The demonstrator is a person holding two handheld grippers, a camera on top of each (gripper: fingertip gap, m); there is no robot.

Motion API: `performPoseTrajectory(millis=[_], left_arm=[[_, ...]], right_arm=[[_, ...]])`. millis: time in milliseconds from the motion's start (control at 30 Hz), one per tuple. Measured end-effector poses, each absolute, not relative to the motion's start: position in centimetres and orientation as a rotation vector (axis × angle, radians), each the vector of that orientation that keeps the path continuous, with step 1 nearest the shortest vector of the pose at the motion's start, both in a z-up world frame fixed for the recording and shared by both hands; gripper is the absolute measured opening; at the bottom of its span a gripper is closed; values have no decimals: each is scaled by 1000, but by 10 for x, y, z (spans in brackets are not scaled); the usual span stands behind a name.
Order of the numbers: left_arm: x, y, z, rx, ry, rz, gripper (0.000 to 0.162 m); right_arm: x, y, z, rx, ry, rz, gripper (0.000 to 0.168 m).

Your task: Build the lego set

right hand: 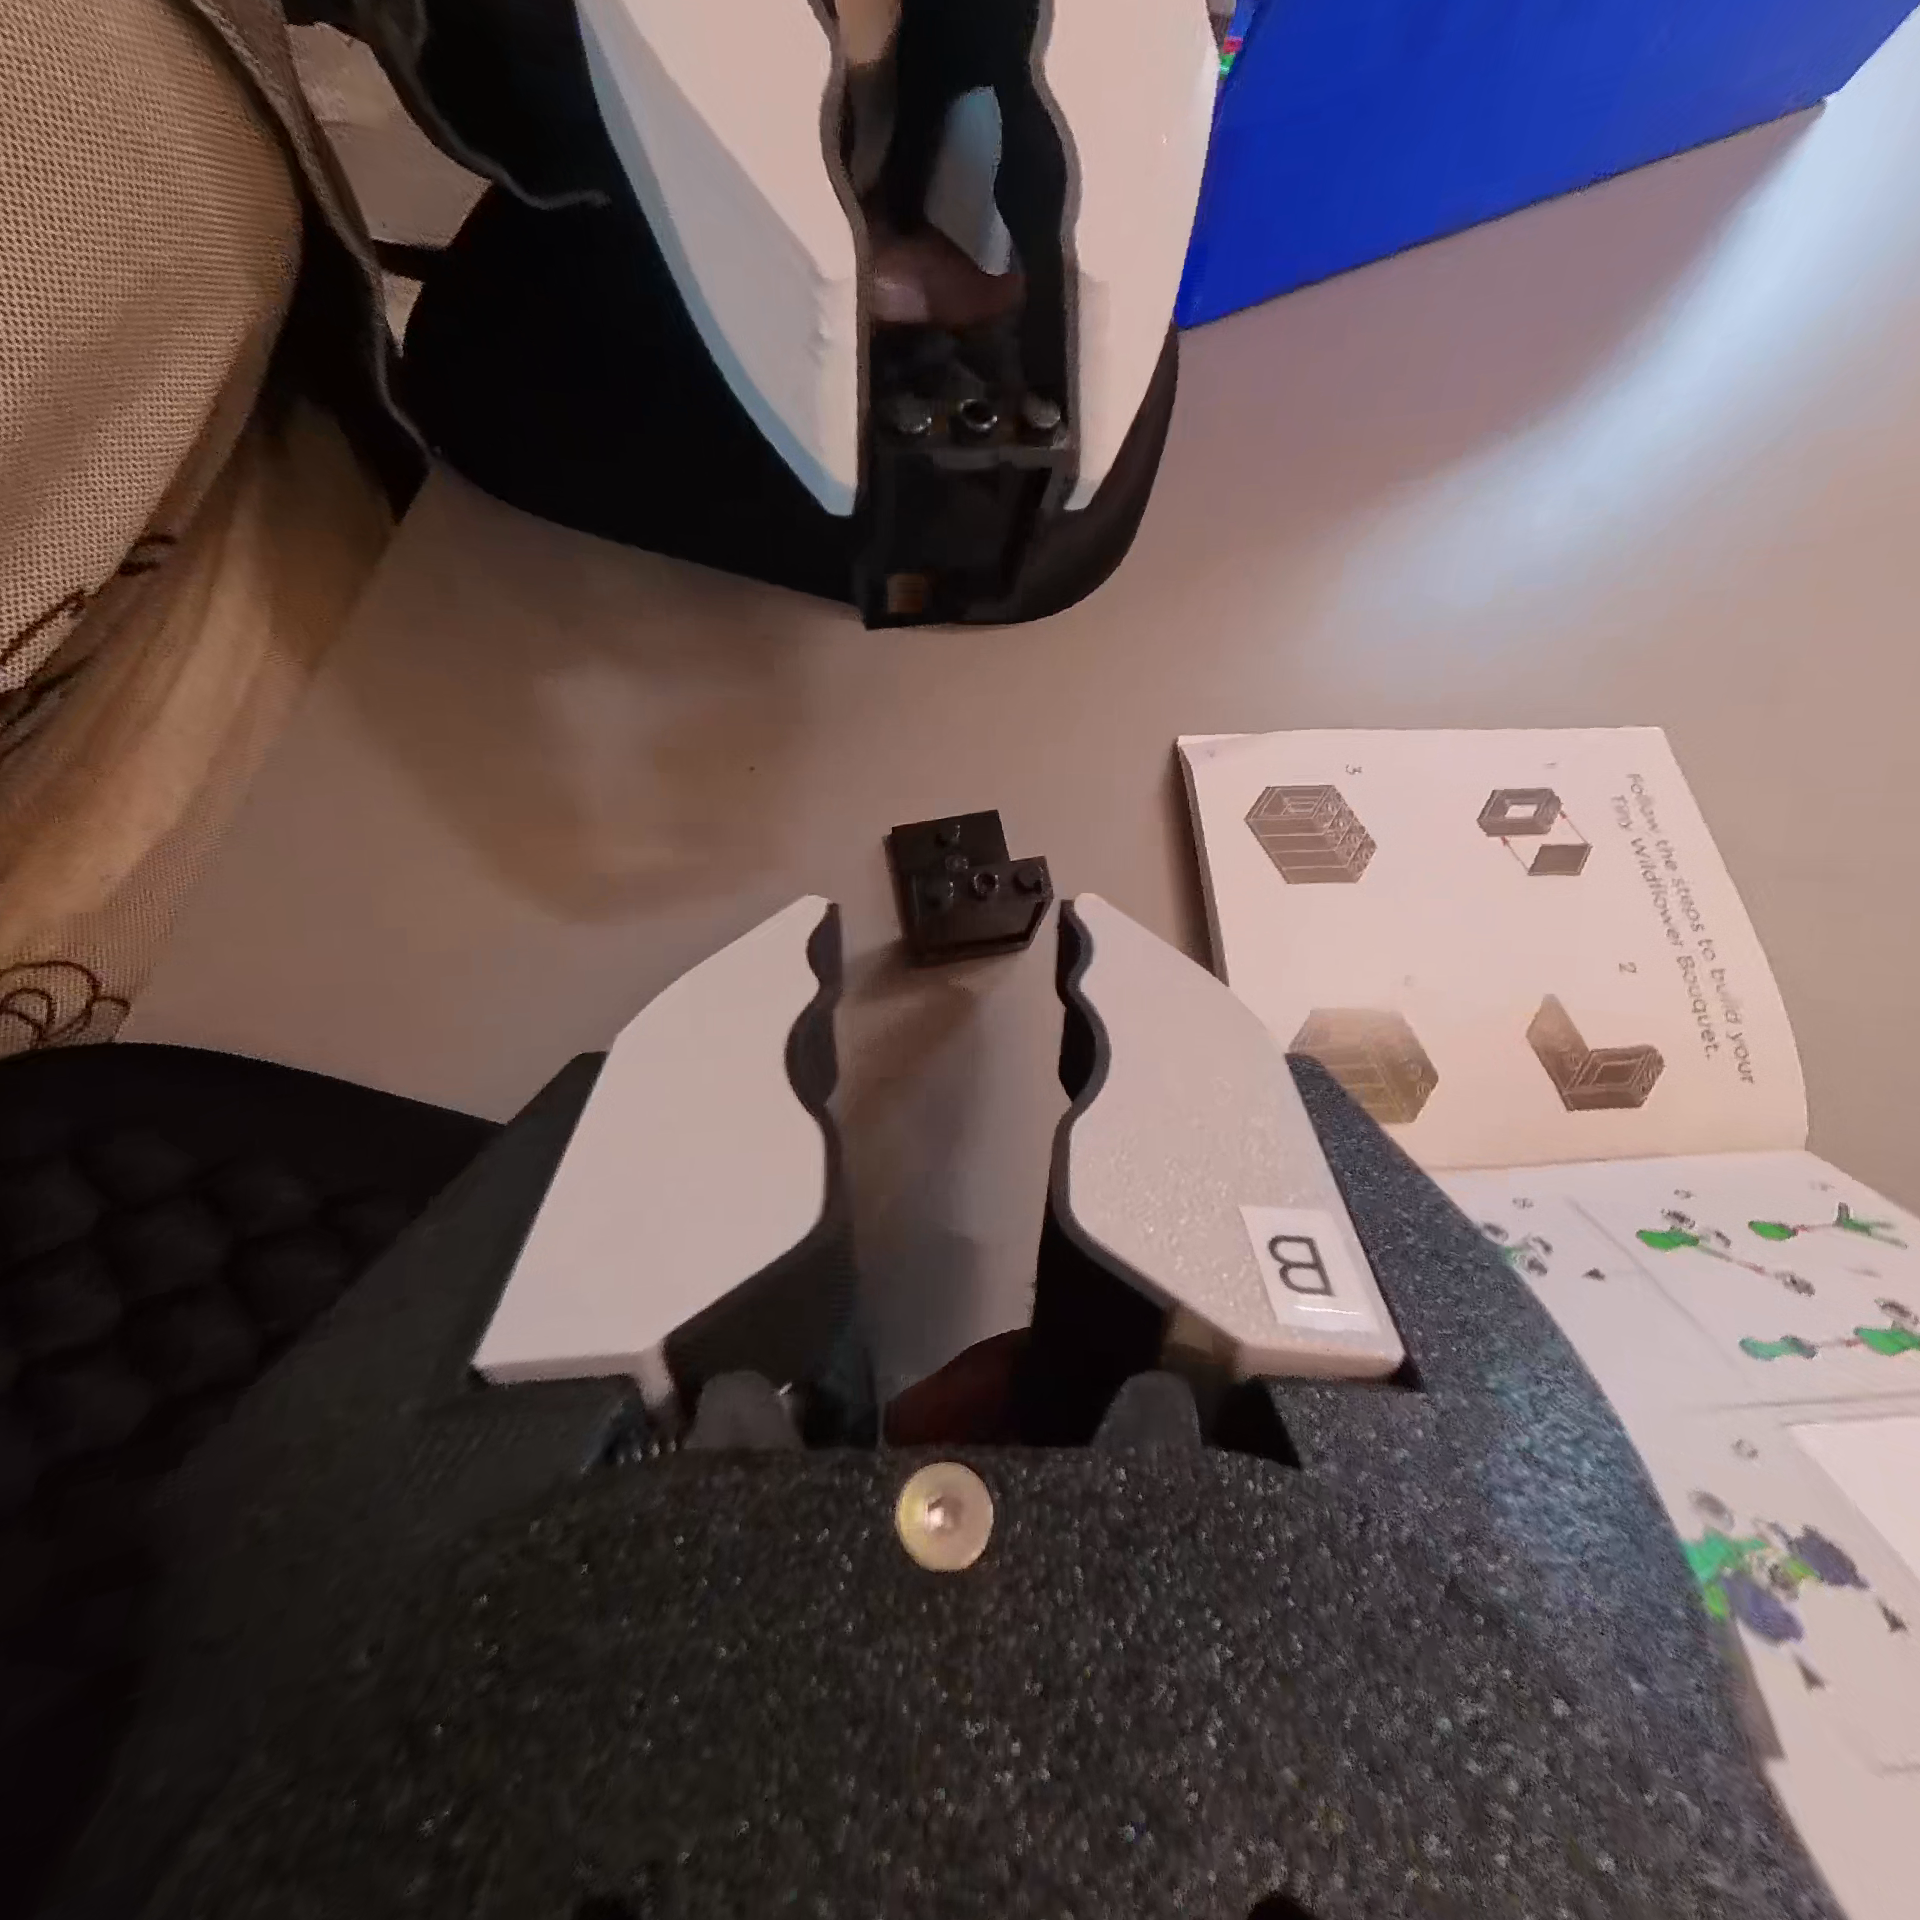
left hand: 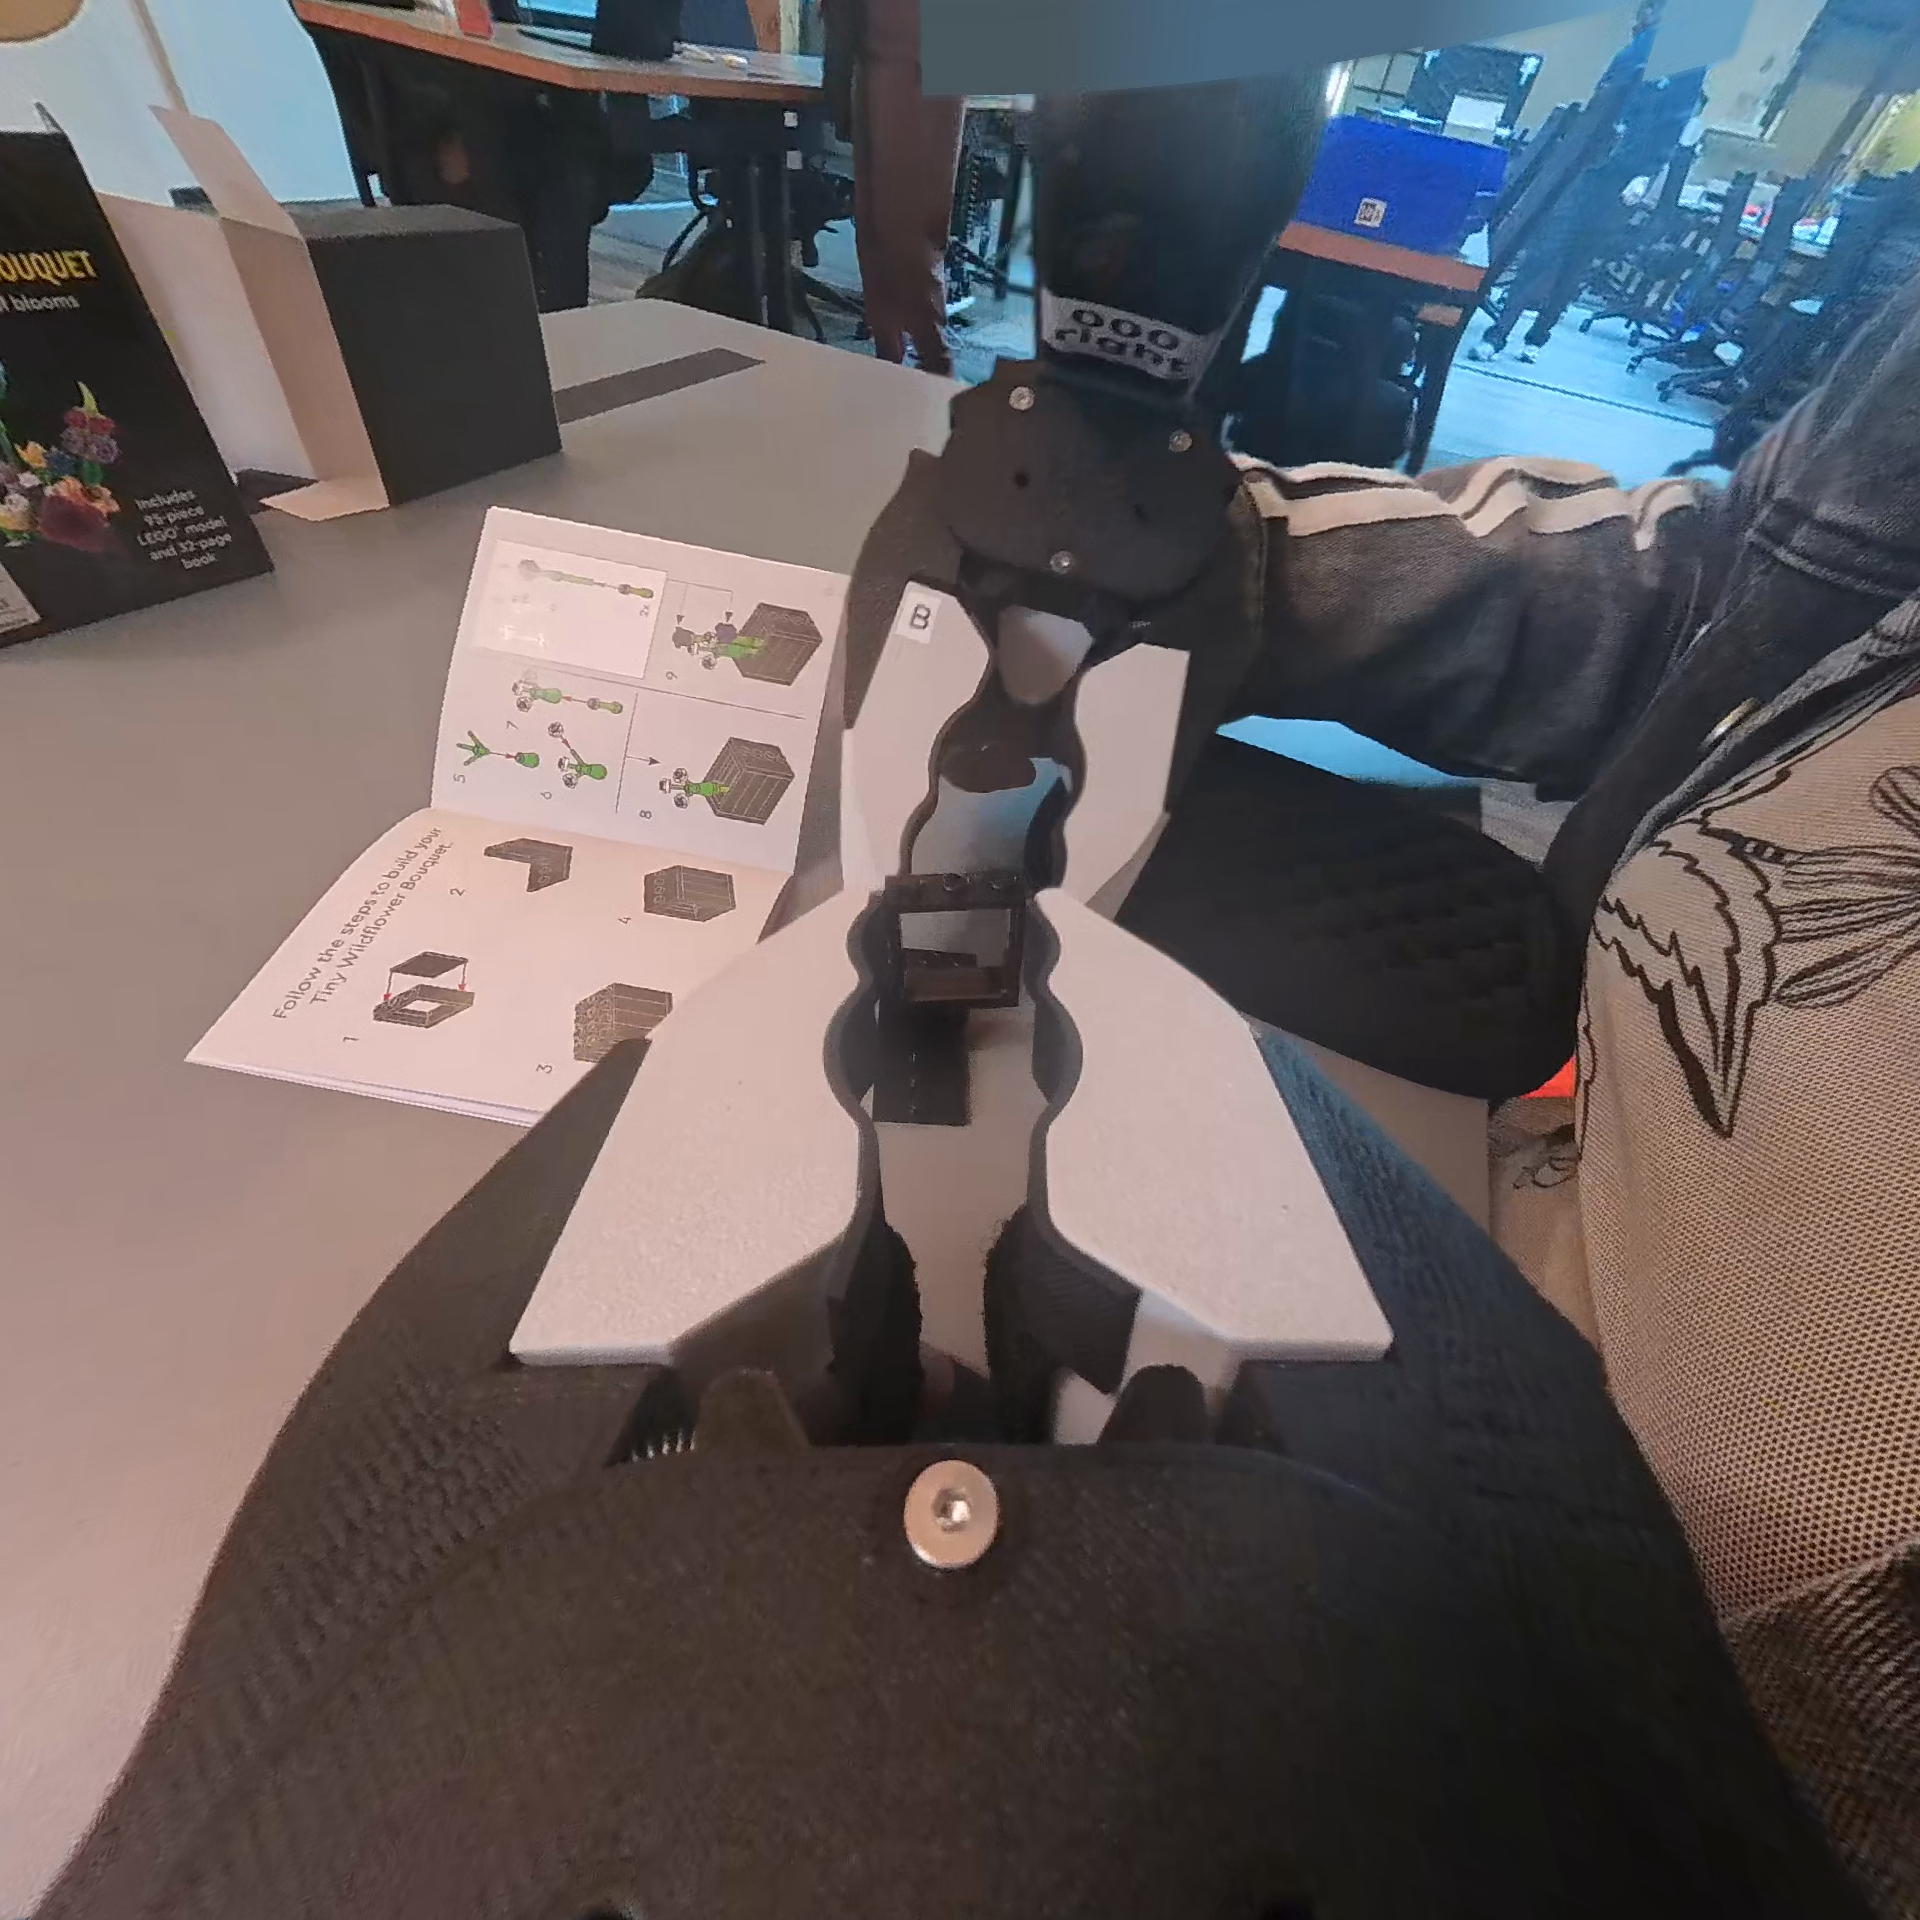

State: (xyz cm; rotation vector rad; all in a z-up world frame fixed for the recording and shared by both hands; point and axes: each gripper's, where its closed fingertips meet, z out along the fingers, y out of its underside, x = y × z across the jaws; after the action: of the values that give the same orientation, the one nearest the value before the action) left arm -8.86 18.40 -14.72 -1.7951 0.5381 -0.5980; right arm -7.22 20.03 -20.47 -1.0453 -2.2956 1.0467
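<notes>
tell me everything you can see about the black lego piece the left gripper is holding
The black lego frame is a small open square of glossy black plastic with a row of studs along its top edge; you can see through its middle. It sits clamped at the tips of the left gripper, whose white jaws press on its two sides, held above the grey table. In the right wrist view it faces the camera, studs on top.

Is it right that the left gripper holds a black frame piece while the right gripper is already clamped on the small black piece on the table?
Not quite. The right wrist view shows the right gripper open, the small black piece lying free just beyond its fingertips. The left gripper does hold the black frame piece.
</notes>
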Motion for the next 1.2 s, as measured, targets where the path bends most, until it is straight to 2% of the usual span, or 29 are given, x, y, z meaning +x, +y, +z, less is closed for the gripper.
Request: performPoseTrajectory(millis=[100, 433, 600, 667, 967, 1200], left_arm=[[-88, 184, -149, -1804, 547, -601, 25], [-89, 190, -135, -1718, 666, -646, 25], [-88, 195, -143, -1736, 728, -581, 25], [-86, 195, -144, -1736, 751, -572, 25], [-86, 217, -145, -1695, 808, -519, 25], [-62, 243, -149, -1651, 869, -636, 25]], right_arm=[[-70, 203, -204, -1077, -2256, 1045, 44], [-79, 202, -205, -987, -2207, 1132, 27], [-81, 200, -207, -976, -2188, 1158, 31], [-81, 199, -208, -968, -2196, 1153, 25], [-61, 234, -201, -1145, -2006, 1111, 25], [-48, 249, -208, -1200, -1988, 1018, 25]])
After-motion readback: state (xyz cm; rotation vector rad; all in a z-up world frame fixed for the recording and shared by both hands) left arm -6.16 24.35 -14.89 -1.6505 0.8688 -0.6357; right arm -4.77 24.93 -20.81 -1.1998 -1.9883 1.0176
